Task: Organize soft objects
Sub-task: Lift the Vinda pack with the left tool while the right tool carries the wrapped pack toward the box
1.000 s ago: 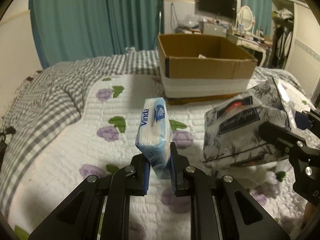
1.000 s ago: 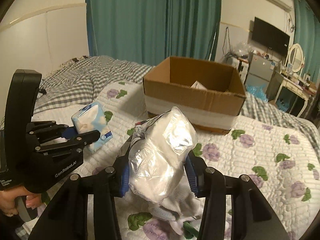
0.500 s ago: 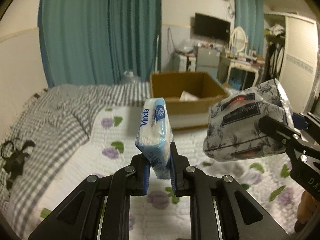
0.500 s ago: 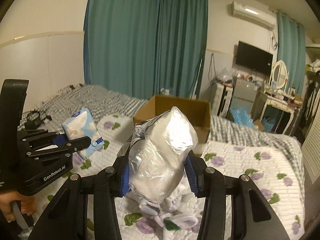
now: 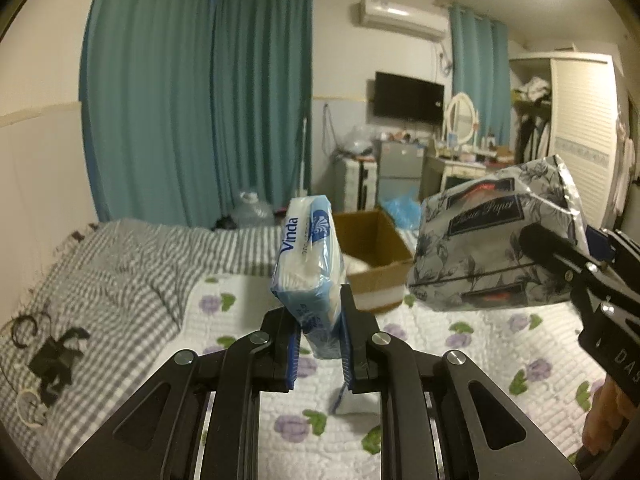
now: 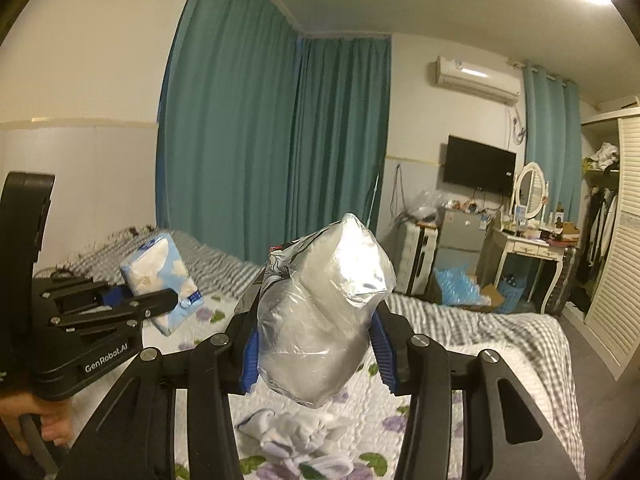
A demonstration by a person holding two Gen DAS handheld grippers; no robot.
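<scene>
Left gripper (image 5: 318, 350) pinches the blue Vinda tissue pack (image 5: 308, 268) aloft; the right gripper (image 6: 314, 350) clamps a floral tissue pack (image 6: 320, 320). Carry both level over the cardboard box (image 5: 376, 256), then release low.

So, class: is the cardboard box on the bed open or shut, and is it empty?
Open: the cardboard box has no closed flaps, so its inside shows. Not empty: something white lies inside, too small to identify.
</scene>
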